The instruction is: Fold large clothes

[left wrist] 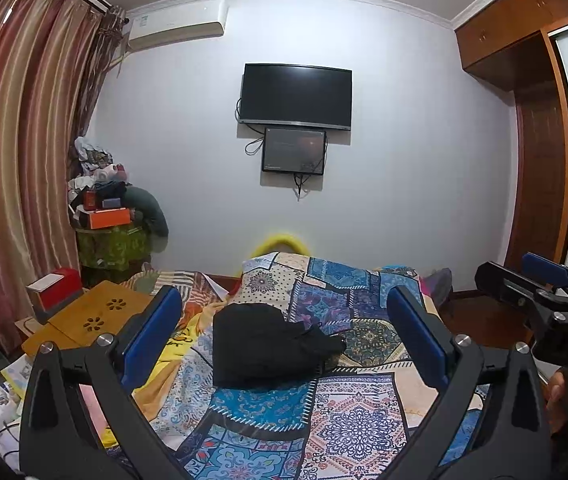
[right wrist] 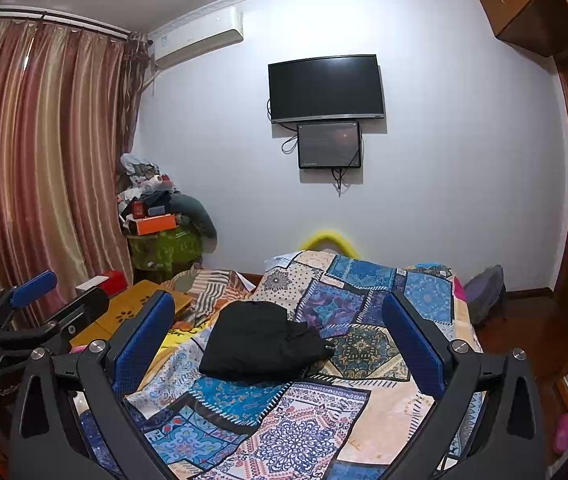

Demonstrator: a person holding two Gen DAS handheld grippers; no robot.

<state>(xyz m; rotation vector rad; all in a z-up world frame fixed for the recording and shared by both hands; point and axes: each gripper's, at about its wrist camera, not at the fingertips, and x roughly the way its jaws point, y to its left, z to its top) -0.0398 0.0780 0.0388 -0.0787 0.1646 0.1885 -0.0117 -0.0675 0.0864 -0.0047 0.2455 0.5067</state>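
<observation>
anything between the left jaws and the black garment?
Only bare patchwork bedspread between the open left gripper and the folded black garment; the left wrist view shows it.

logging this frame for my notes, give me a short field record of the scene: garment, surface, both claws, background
garment: black fabric garment, bundled in a compact heap, not spread flat
surface: patchwork-patterned blue and cream bedspread; the garment lies on it
left claw: open, empty, raised above the bed
right claw: open, empty, raised above the bed
background: black wall-mounted flat television, striped reddish curtains
</observation>
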